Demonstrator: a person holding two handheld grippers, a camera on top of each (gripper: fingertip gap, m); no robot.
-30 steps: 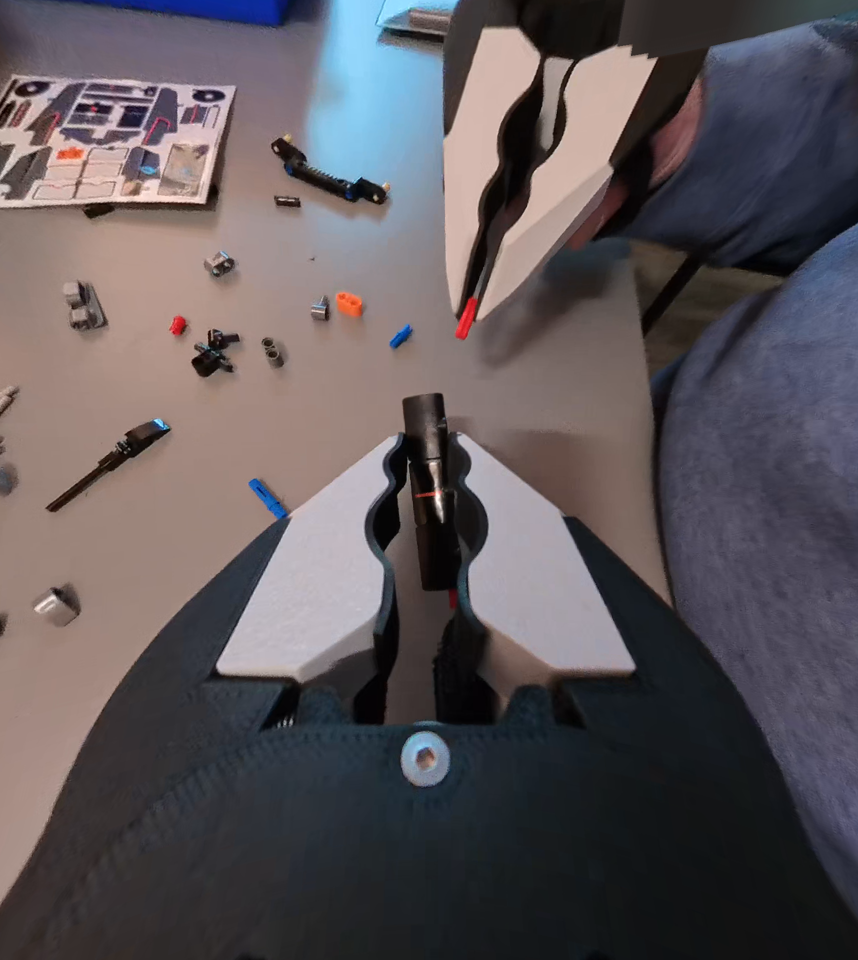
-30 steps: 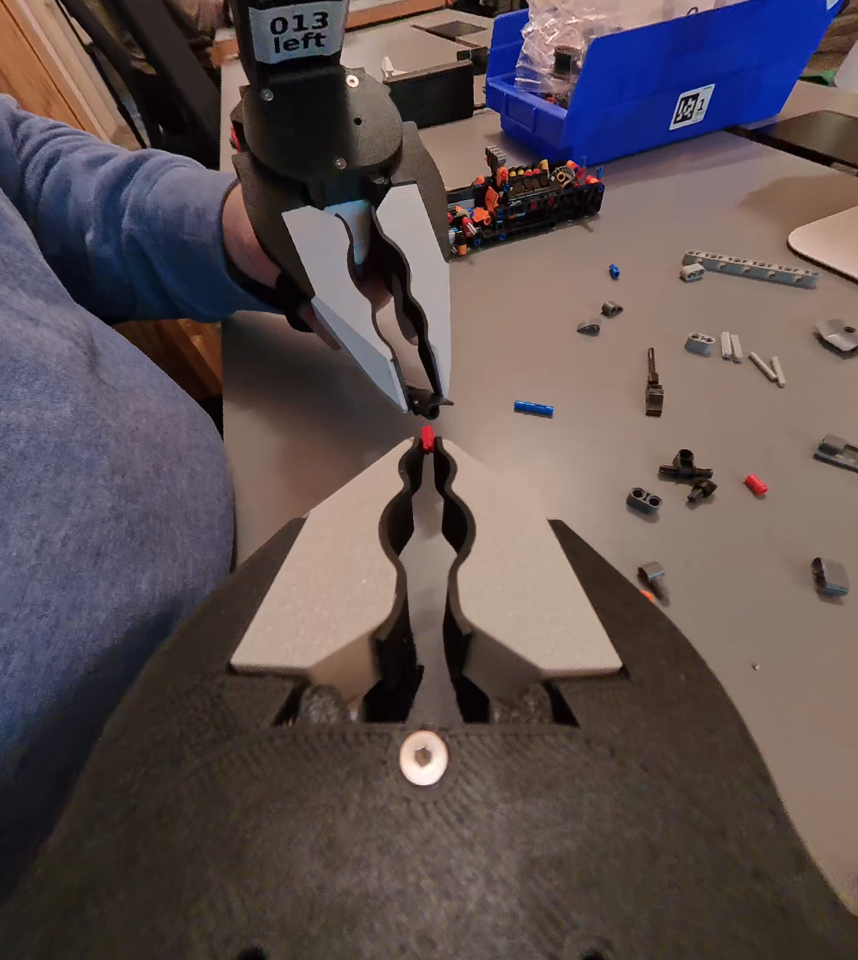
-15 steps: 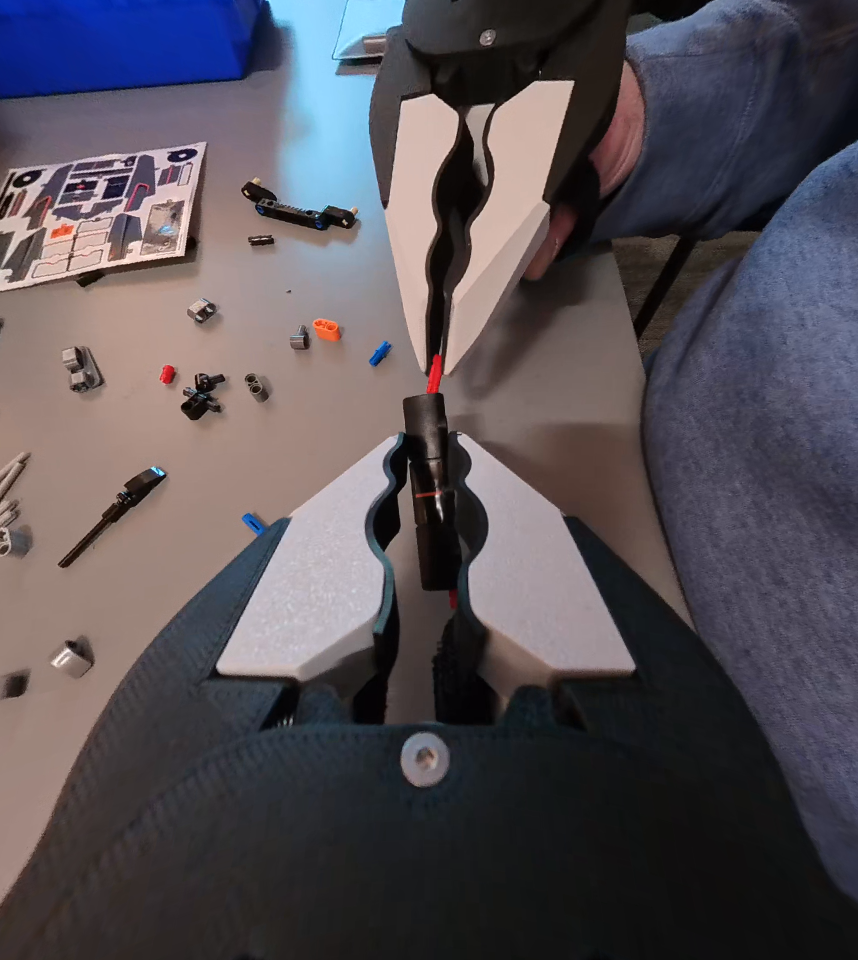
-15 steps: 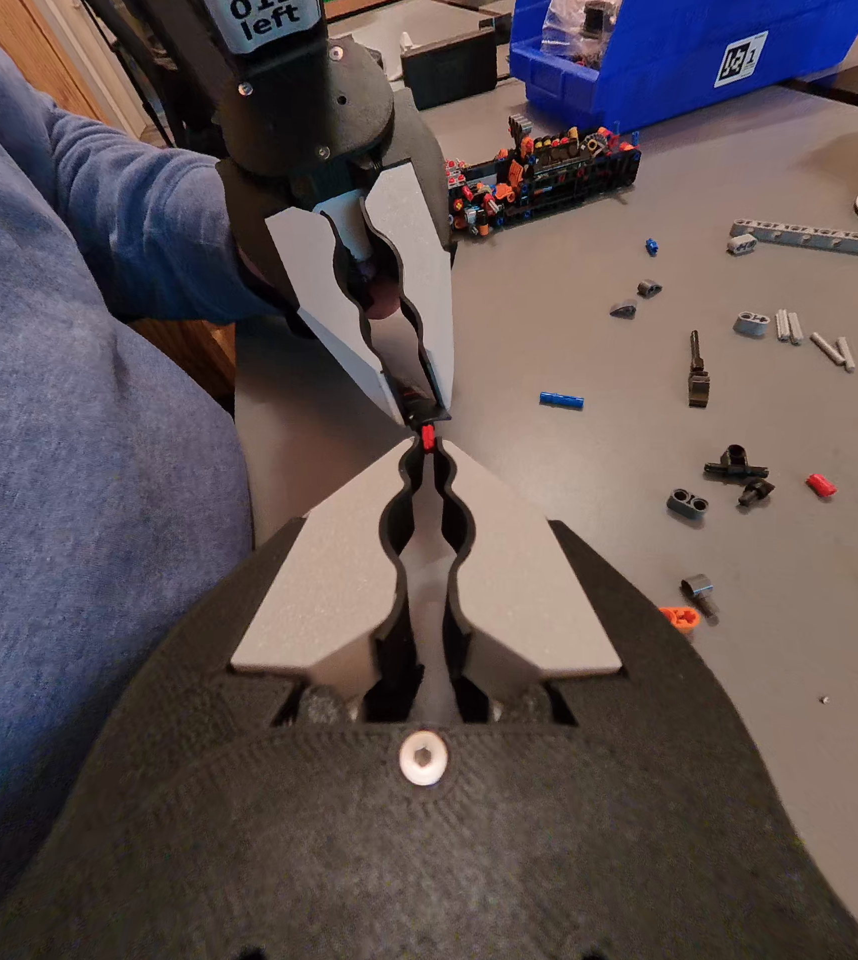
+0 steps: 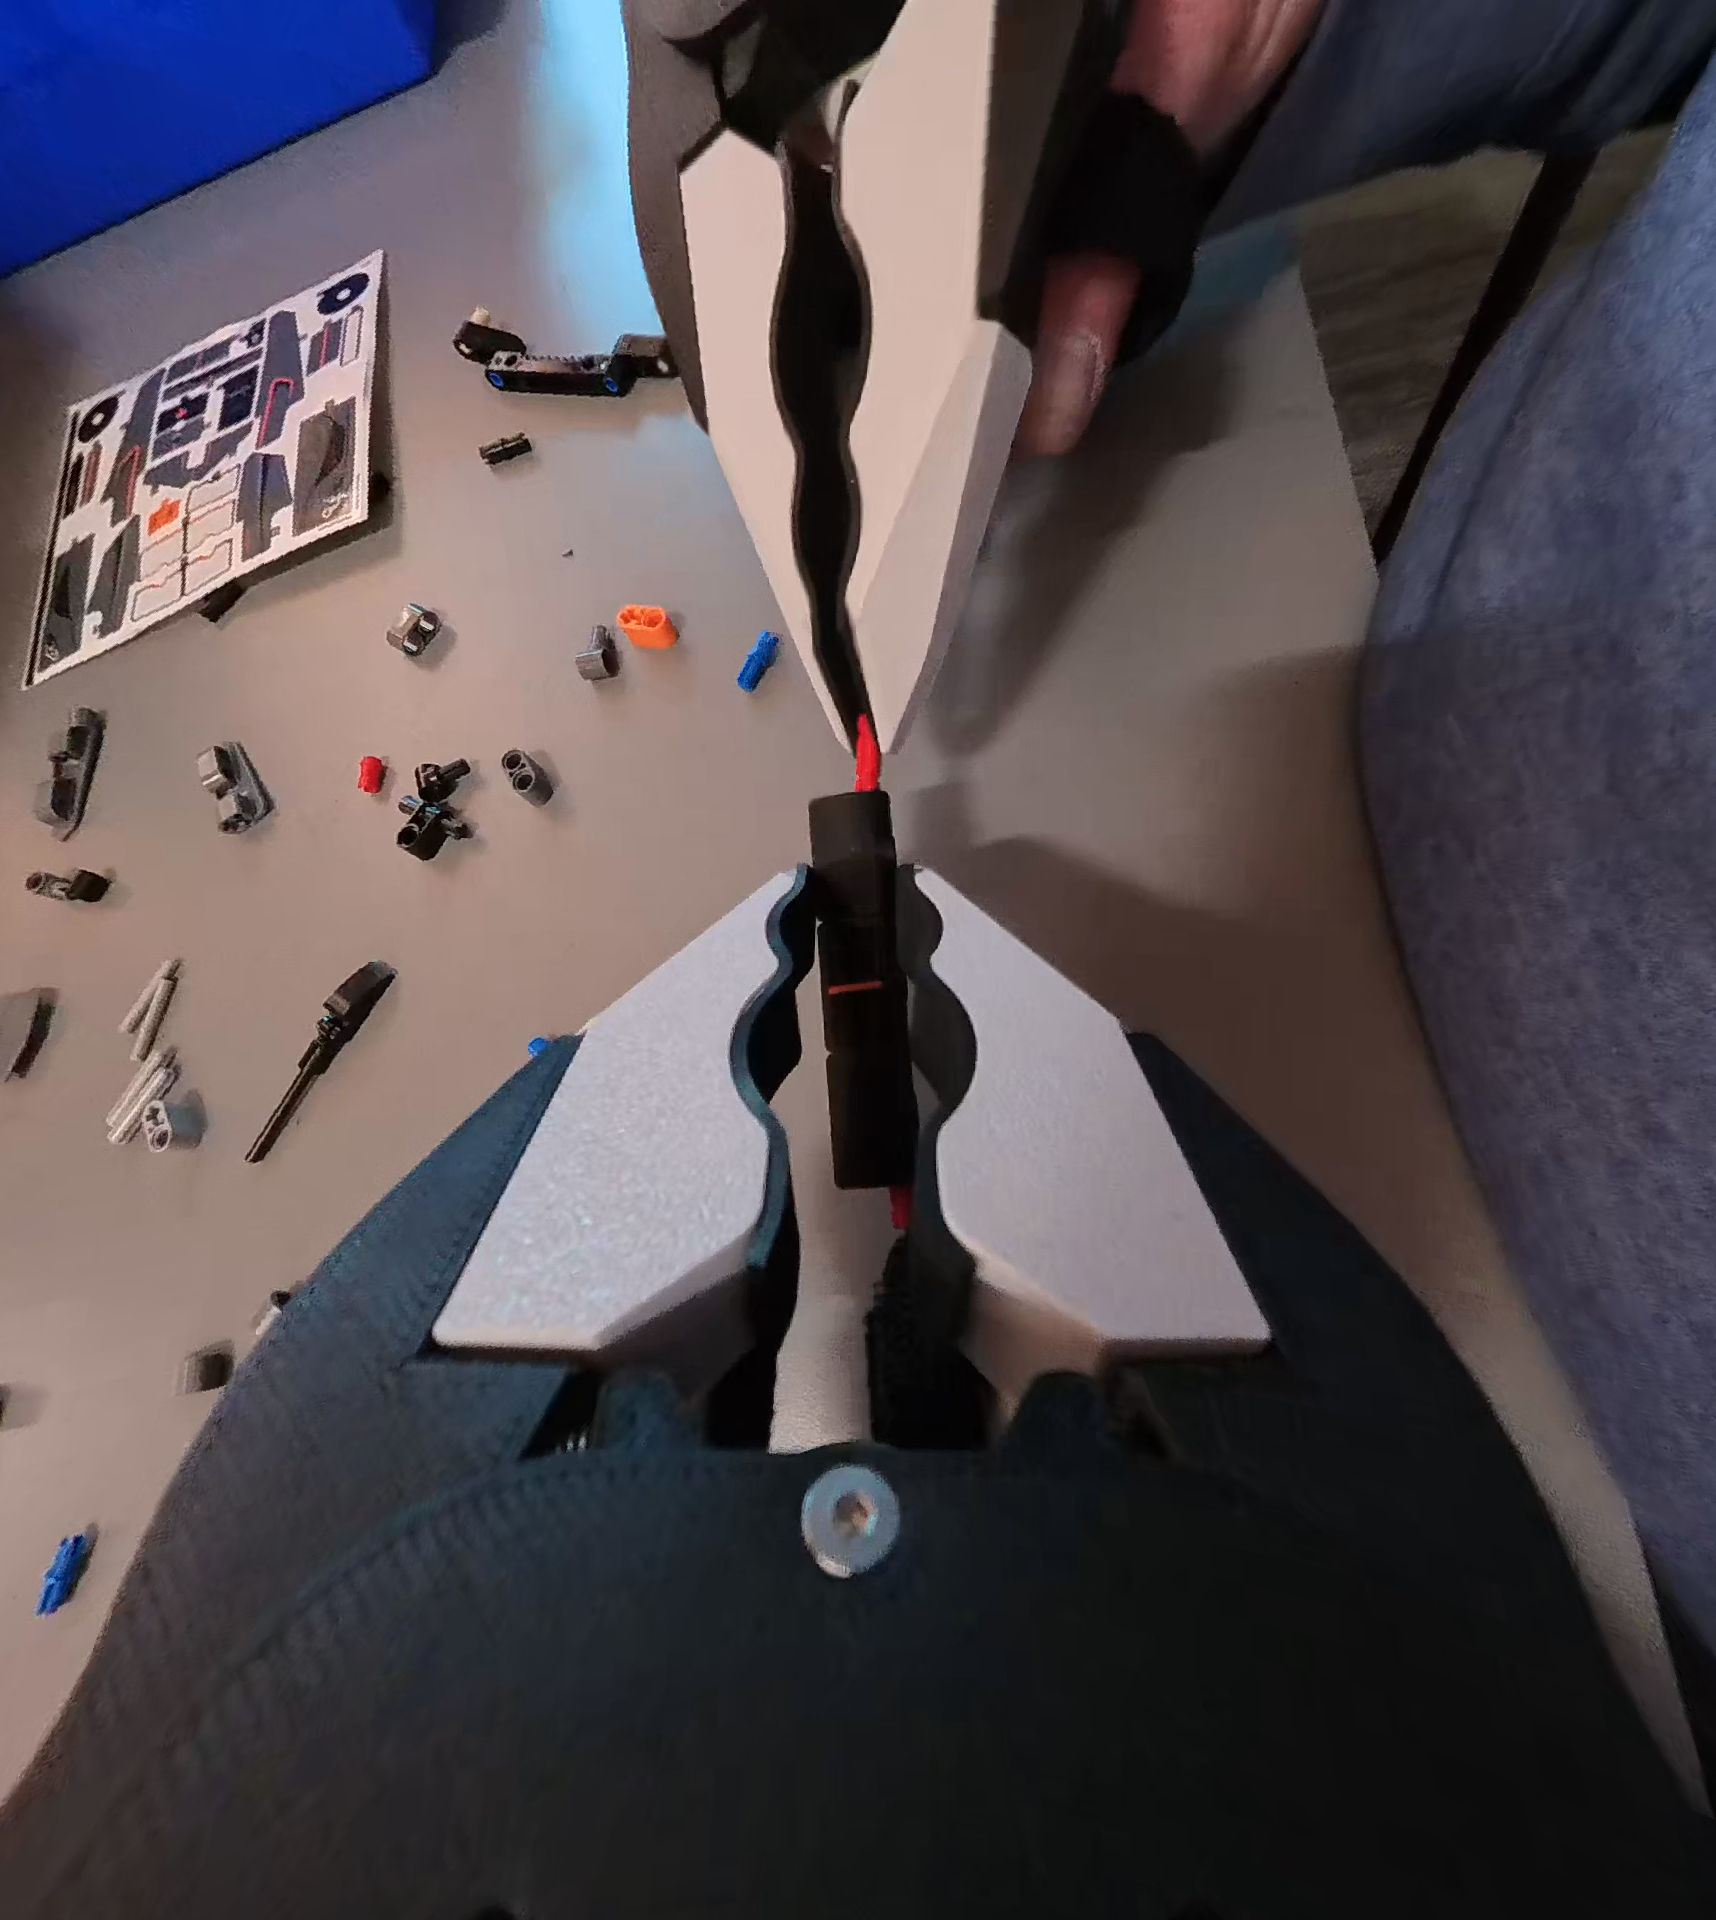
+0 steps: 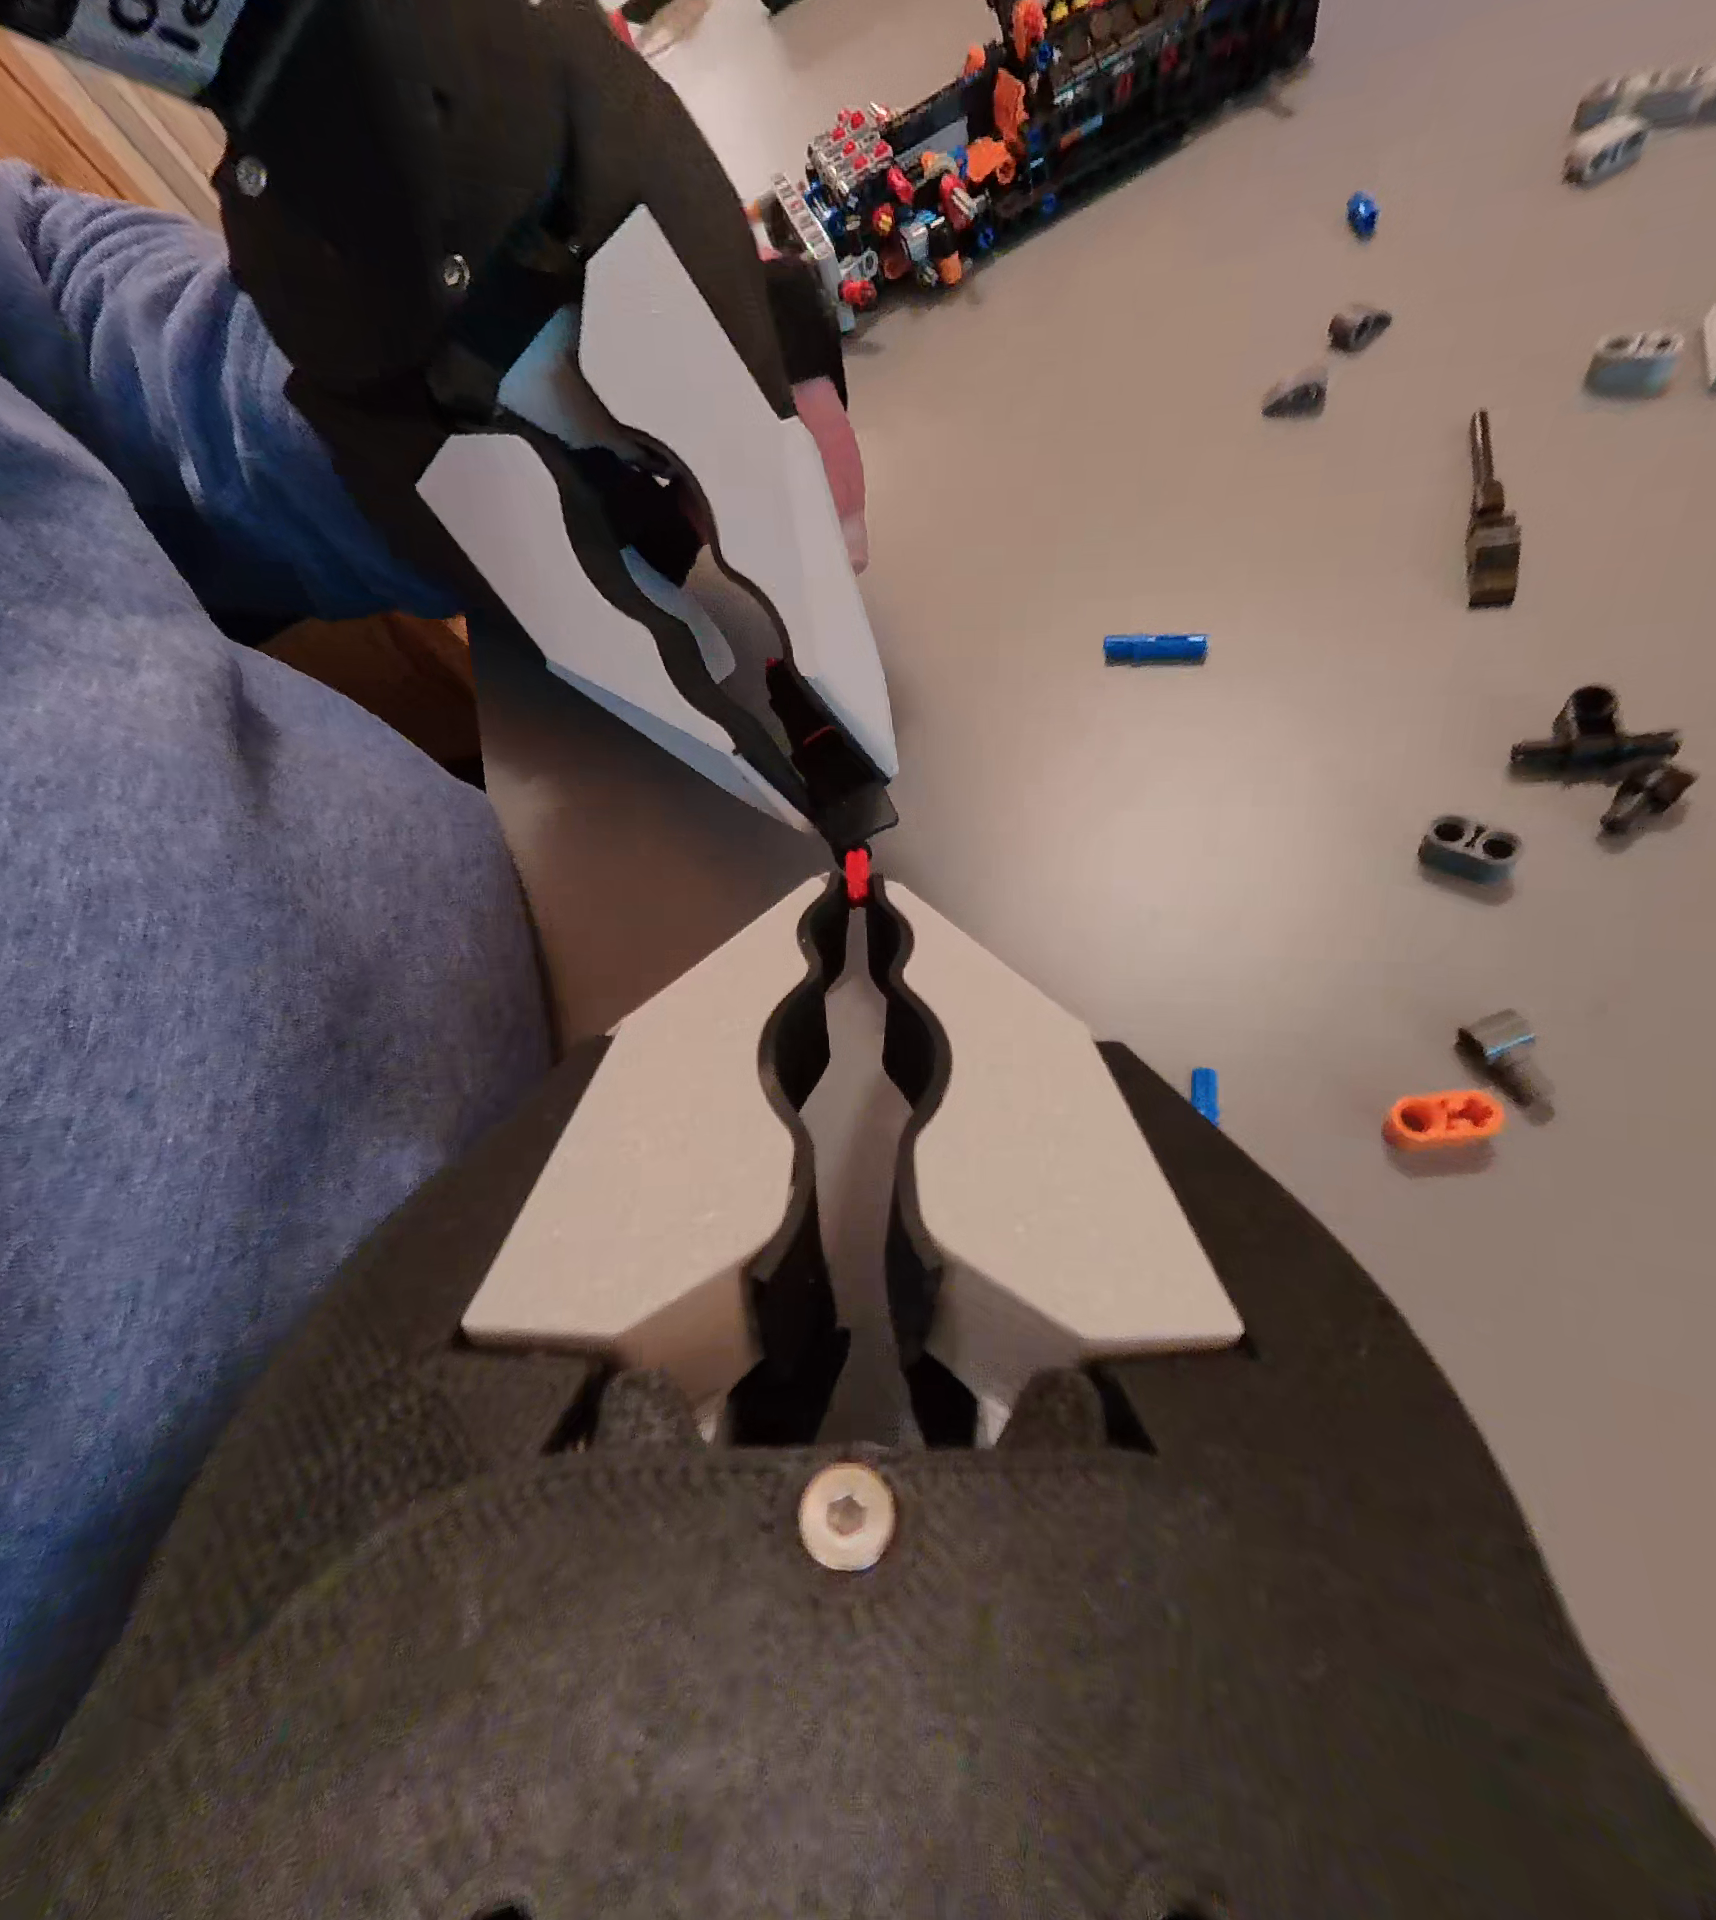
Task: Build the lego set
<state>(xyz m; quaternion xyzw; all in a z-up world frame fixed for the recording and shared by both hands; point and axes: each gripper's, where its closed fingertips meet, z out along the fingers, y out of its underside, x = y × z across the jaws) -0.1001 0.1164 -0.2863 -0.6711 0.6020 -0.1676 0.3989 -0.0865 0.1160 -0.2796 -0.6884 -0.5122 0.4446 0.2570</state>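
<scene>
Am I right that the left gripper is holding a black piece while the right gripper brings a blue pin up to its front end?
Not quite: the pin is red, not blue, as the right wrist view shows. The rest stands: the left gripper holds the black piece, and the right gripper brings the pin to its front end.

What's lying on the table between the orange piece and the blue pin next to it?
Nothing. In the left wrist view, the stretch of grey table between the orange piece and the blue pin is bare.
</scene>
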